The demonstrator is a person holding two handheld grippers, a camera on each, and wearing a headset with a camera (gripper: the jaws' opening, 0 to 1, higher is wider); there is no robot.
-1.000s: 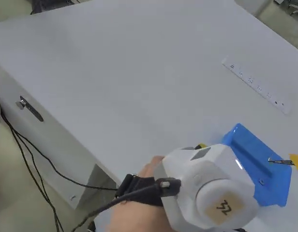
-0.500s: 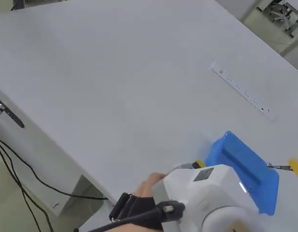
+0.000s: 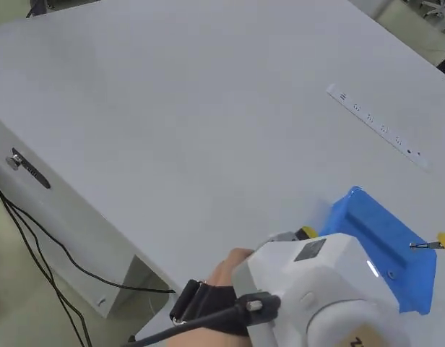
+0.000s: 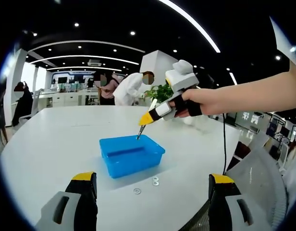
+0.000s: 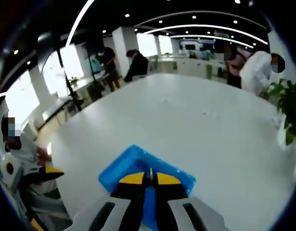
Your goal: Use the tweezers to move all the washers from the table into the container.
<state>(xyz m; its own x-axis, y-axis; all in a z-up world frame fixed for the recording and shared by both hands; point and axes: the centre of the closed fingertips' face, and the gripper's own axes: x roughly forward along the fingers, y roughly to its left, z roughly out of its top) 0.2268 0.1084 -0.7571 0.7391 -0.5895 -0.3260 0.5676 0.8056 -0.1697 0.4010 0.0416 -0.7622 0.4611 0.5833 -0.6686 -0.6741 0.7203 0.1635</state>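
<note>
Right gripper (image 5: 146,179): clenched on the tweezers (image 4: 140,132), whose tip hangs at the container's far rim, about 12 o'clock in the left gripper view. Whether a washer is pinched there is too small to tell.

Washers (image 4: 137,191): three lie on the table (image 4: 52,139), just beside the container (image 4: 131,155) at its 6 o'clock. Two of them are nearly touching.

Container: blue, open-topped. I cannot tell what is inside.

Left gripper (image 4: 151,179): released, jaws wide apart, grasping nothing, pointed toward the washers.

Progress, as a judgement: at least three washers remain to be moved; how many are already in cannot be told.

View differences: the left gripper view supplies the washers and the other hand's reach. The right gripper view supplies the pressed-together tips above the blue. The head view supplies a power strip (image 3: 378,126) at the container's 12 o'clock, well apart.
</note>
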